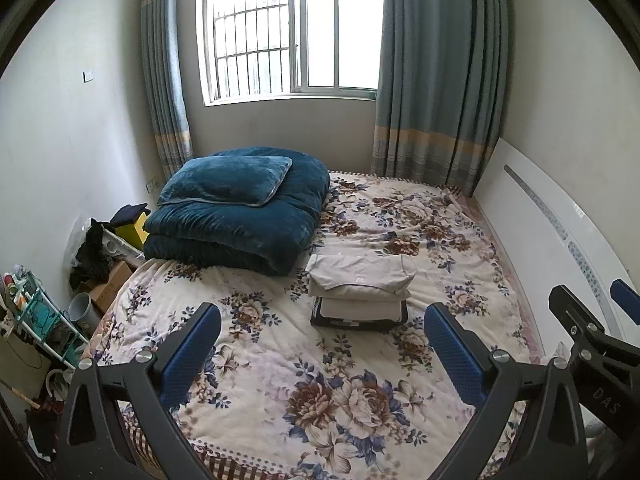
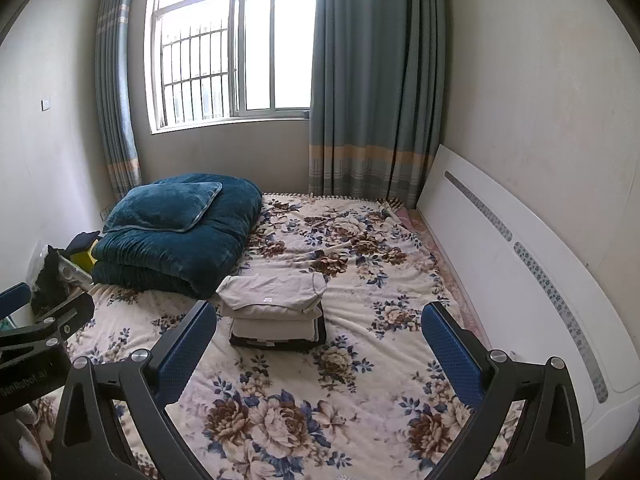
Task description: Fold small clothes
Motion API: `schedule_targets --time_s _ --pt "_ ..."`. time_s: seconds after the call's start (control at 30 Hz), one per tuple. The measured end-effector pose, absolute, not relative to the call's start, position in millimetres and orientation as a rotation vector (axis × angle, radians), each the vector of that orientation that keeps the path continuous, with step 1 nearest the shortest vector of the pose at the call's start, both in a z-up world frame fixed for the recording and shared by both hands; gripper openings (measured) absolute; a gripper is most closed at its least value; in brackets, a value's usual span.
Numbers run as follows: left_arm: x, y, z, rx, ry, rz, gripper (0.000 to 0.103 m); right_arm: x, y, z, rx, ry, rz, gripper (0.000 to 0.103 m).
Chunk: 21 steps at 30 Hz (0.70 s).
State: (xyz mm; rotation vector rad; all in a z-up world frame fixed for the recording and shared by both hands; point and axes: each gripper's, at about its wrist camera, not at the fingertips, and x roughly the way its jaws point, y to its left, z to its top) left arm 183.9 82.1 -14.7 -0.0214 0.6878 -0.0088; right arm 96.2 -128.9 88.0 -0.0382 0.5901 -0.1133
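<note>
Daylight from a barred window (image 1: 294, 28) flanked by blue-grey curtains (image 1: 436, 76) falls on a bed covered with a cream floral-print blanket (image 1: 328, 392). At the far left corner of the bed, a folded dark teal plush quilt (image 1: 240, 232) is seen, with a matching teal pillow (image 1: 228, 180) laid on top of it. Just beside the quilt, toward the middle of the bed, a small stack of folded beige and cream clothes (image 1: 360, 284) is set on a dark-edged folded piece; the same stack (image 2: 276, 308) is seen in the right wrist view. A white headboard panel (image 2: 520, 264) is leaned along the right wall. Boxes, a grey bucket (image 1: 82, 308) and a small rack are crowded on the floor at the left of the bed.

The left gripper (image 1: 320, 332) is held above the blanket with its blue-padded jaws spread wide and nothing between them. The right gripper (image 2: 318, 336) is likewise held wide apart and empty, well short of the clothes stack.
</note>
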Motion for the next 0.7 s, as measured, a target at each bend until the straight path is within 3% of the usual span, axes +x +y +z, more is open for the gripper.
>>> schedule_targets --time_s 0.7 --pt "177.2 82.3 -15.0 -0.024 0.693 0.010 0.103 93.3 -127.7 92.3 -0.039 0.603 -0.108 0.103"
